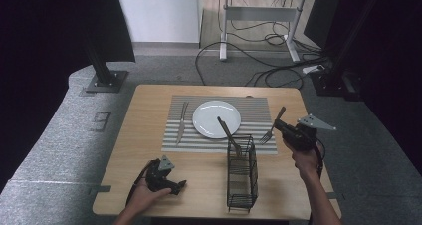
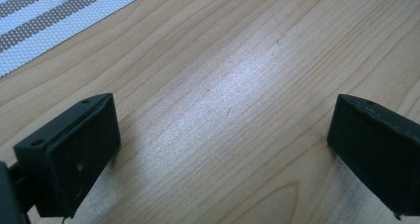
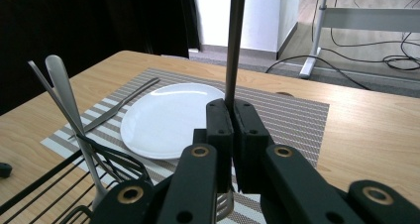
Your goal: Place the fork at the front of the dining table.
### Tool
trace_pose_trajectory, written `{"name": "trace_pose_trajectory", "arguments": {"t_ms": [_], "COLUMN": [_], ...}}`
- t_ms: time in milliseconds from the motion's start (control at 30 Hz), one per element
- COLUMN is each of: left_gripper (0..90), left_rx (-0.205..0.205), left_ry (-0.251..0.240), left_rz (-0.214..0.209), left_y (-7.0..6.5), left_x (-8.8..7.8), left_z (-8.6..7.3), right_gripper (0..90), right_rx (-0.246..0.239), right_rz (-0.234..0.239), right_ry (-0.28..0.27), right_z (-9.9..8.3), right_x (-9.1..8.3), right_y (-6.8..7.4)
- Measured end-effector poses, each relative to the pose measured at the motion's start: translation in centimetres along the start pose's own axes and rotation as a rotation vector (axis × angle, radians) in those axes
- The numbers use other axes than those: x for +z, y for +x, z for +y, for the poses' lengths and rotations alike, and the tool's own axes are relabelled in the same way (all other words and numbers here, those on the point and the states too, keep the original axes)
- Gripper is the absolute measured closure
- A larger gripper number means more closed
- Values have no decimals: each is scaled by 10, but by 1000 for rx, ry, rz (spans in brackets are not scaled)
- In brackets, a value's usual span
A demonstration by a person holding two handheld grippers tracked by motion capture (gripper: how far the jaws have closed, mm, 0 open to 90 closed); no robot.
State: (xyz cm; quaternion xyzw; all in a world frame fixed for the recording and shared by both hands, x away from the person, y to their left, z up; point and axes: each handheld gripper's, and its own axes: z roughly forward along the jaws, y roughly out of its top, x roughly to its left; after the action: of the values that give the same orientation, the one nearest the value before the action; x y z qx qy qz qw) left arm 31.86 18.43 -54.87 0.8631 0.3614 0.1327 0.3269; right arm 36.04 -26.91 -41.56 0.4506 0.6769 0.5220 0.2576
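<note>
Steel fork [image 3: 235,40] pinched in right gripper [image 3: 232,135]; high view: tines over placemat [image 1: 256,110].

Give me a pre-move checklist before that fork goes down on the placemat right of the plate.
1. Grip: right gripper is shut on the fork, handle up between the pads. Ok.
2. Fork clear of the basket: it hangs to the basket's right. Ok.
3. Landing spot: the placemat strip right of the plate is bare. Ok.
4. Tines' height above the placemat: cannot tell.
5. Left gripper out of the way: open, resting near the table's front edge. Ok.
6. Knife already set left of the plate. Ok.
</note>
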Motion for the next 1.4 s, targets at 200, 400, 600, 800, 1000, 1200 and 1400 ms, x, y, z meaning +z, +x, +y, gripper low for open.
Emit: {"name": "trace_pose_trajectory", "arguments": {"t_ms": [200, 400, 600, 800, 1000, 1200, 1400], "left_gripper": [0, 0, 0, 0, 0, 0, 0], "left_rx": [0, 1, 0, 0, 0, 0, 0], "left_ry": [0, 0, -1, -1, -1, -1, -1], "left_rz": [0, 0, 1, 0, 0, 1, 1], "left_y": [0, 0, 0, 0, 0, 0, 0], "left_x": [0, 0, 0, 0, 0, 0, 0], "left_z": [0, 0, 0, 0, 0, 0, 0], "right_gripper": [866, 866, 866, 865, 865, 862, 859], "right_rx": [-16, -23, -30, -20, -25, -33, -23], "right_rz": [-6, -12, -33, -55, -53, -56, -54], "right_ry": [18, 36, 60, 81, 97, 99, 102], "right_z": [-2, -8, -20, -31, -38, -43, -43], "right_x": [7, 21, 37, 50, 57, 61, 63], "right_y": [0, -2, -7, -12, -11, -10, -13]}}
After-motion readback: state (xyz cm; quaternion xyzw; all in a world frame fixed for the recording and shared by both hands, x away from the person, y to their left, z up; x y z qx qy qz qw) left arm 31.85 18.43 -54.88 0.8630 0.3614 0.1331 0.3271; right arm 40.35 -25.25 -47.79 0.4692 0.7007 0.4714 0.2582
